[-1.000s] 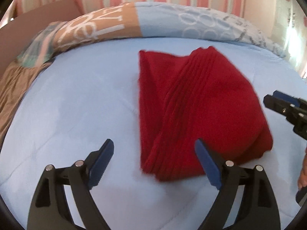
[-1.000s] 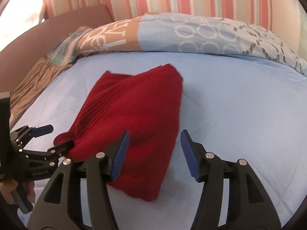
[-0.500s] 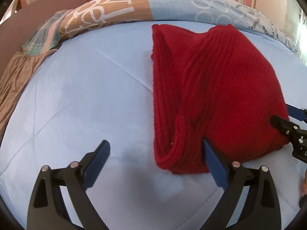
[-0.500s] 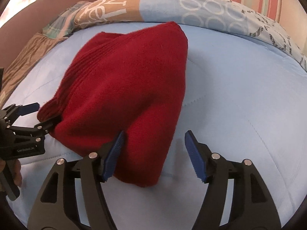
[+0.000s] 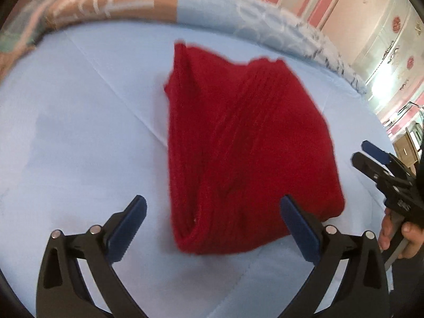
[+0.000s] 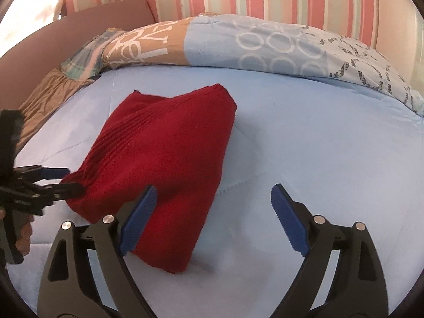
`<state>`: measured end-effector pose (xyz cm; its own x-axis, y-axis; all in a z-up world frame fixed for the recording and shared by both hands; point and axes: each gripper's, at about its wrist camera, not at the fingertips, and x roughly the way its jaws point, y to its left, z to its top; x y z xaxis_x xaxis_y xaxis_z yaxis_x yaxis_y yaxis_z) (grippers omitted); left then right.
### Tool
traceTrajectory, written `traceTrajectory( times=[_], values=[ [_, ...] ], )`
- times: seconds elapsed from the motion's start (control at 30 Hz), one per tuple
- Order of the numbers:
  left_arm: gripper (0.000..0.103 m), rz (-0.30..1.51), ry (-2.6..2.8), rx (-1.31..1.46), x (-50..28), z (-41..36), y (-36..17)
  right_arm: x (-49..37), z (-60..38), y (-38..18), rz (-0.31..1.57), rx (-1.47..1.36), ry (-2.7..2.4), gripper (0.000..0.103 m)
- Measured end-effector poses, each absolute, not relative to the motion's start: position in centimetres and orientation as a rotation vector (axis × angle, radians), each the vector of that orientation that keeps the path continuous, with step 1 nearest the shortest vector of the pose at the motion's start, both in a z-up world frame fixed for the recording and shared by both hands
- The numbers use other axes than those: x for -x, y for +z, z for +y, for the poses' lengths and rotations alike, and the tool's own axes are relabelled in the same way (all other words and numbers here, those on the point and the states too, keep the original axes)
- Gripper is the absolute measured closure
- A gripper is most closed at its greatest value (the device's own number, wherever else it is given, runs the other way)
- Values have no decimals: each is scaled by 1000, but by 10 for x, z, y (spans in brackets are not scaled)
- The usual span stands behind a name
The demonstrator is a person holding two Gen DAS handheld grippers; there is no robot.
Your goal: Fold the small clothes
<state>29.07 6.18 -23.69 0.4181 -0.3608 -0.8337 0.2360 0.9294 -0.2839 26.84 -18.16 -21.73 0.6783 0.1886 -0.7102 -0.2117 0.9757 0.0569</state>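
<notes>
Setting: pale blue bed sheet, with striped wall behind.
Garment: I see one red knitted garment, already folded into a thick wedge, lying flat on the sheet just ahead of both tools.
Long axis: it runs away from me, narrowing toward the patterned quilt.
Left gripper: jaws spread wide, having just been opening; the near folded end sits between them, but I see no pad pressing on it.
Right gripper: jaws have also just been opening and stand apart; its inner pad overlaps the garment's near corner, the outer pad is over bare sheet. Nothing is clamped.
Key relation: I judge the left tool straddles the near end squarely, the right one sits off its right edge.
Next move: as I read it, either a further fold toward the quilt or letting go as finished.
Obstacles: none on the sheet around the garment; the quilt lies well beyond its far tip.
</notes>
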Motion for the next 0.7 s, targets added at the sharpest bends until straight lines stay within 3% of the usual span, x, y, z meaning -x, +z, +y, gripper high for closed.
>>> traceTrajectory(
  times=[0.23, 0.3, 0.5, 0.7],
  values=[
    [5, 1133, -453, 168, -299, 46, -261, -283, -181, -237, 862, -41, 257, 15],
    [26, 1126, -480, 137, -299, 40, -258, -293, -183, -242, 892, -110, 280, 15],
    [41, 1126, -442, 41, -298, 27, -250, -329, -181, -261, 1009, -290, 354, 18],
    [43, 1135, -444, 106, -306, 35, -259, -344, -185, -281, 1098, -464, 383, 21]
  ],
)
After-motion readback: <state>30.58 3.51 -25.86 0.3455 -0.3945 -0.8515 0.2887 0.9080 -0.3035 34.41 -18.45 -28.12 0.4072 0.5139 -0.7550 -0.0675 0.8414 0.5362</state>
